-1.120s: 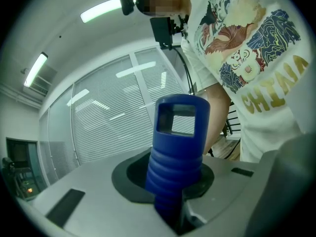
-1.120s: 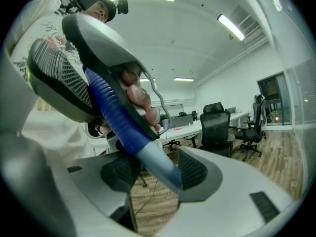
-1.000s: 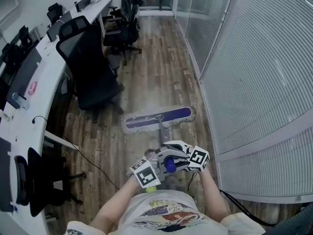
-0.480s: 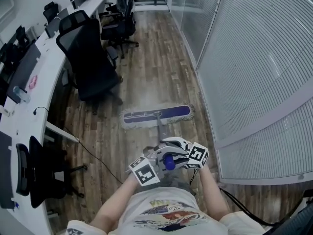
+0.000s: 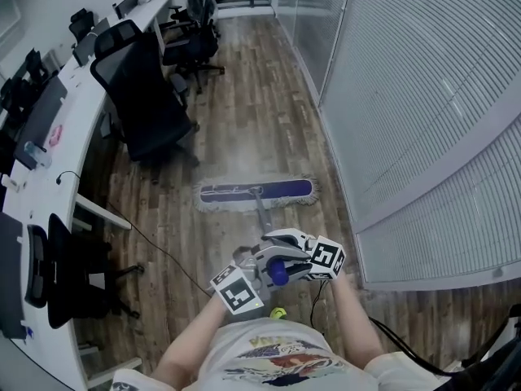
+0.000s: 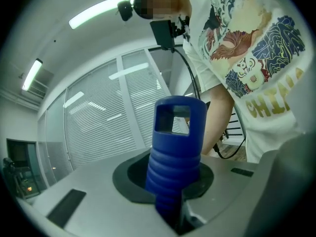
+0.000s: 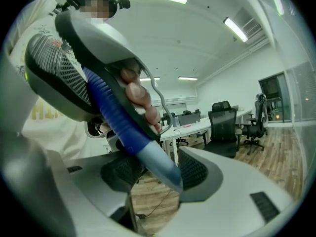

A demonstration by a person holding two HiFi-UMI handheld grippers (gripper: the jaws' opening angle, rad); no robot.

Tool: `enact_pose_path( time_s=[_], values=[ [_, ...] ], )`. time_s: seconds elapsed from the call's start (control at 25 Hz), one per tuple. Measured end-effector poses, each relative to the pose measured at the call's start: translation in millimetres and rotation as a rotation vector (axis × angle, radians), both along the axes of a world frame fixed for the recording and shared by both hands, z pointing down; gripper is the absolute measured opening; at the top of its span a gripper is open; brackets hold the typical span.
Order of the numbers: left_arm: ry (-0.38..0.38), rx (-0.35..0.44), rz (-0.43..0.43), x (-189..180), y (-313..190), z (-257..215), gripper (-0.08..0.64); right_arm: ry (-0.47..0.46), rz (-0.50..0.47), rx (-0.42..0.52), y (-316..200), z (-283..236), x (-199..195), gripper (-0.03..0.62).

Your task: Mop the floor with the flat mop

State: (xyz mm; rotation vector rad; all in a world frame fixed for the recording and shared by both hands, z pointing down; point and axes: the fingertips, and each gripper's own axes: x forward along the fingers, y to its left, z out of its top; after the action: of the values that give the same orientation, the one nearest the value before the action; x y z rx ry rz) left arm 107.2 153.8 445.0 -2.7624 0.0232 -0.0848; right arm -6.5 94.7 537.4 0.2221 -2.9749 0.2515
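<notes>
The flat mop's head (image 5: 256, 192), blue with a white fringe, lies flat on the wood floor ahead of me. Its pole (image 5: 262, 216) runs back to my two grippers, held close together in front of my body. My left gripper (image 5: 259, 272) is shut on the blue ribbed handle end (image 6: 175, 152), whose hang hole points at my shirt. My right gripper (image 5: 286, 256) is shut on the handle (image 7: 116, 115) just below, where blue grip meets pale pole (image 7: 160, 164). In the right gripper view, my hand's fingers show behind the handle.
Black office chairs (image 5: 142, 104) and a long white desk (image 5: 49, 157) line the left side. A glass wall with blinds (image 5: 407, 96) runs along the right. A thin cable (image 5: 155, 255) trails over the floor at left. A small yellow-green object (image 5: 278, 312) lies by my feet.
I have moved forward along the corridor, and the mop head has slid ahead over the floor, its left end swinging forward until it lies square across. Both grips are unchanged.
</notes>
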Motion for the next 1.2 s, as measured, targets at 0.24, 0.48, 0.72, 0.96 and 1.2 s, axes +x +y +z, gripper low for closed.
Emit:
enact_pose_path(
  time_s=[0.24, 0.48, 0.72, 0.96, 1.2],
  values=[
    [0.004, -0.01, -0.024, 20, 62, 3, 0.049, 0.007, -0.028, -0.001, 66, 6, 19, 0.206],
    [0.021, -0.009, -0.049, 24, 110, 2, 0.049, 0.038, -0.065, 0.008, 117, 9, 24, 0.206],
    [0.023, -0.003, -0.055, 28, 140, 7, 0.049, 0.034, -0.06, 0.007, 146, 10, 26, 0.206],
    [0.038, -0.001, -0.069, 15, 142, 7, 0.049, 0.062, -0.087, 0.016, 151, 24, 17, 0.206],
    [0.042, 0.001, -0.055, -7, 133, 11, 0.049, 0.066, -0.129, 0.02, 142, 26, -5, 0.206]
  ],
)
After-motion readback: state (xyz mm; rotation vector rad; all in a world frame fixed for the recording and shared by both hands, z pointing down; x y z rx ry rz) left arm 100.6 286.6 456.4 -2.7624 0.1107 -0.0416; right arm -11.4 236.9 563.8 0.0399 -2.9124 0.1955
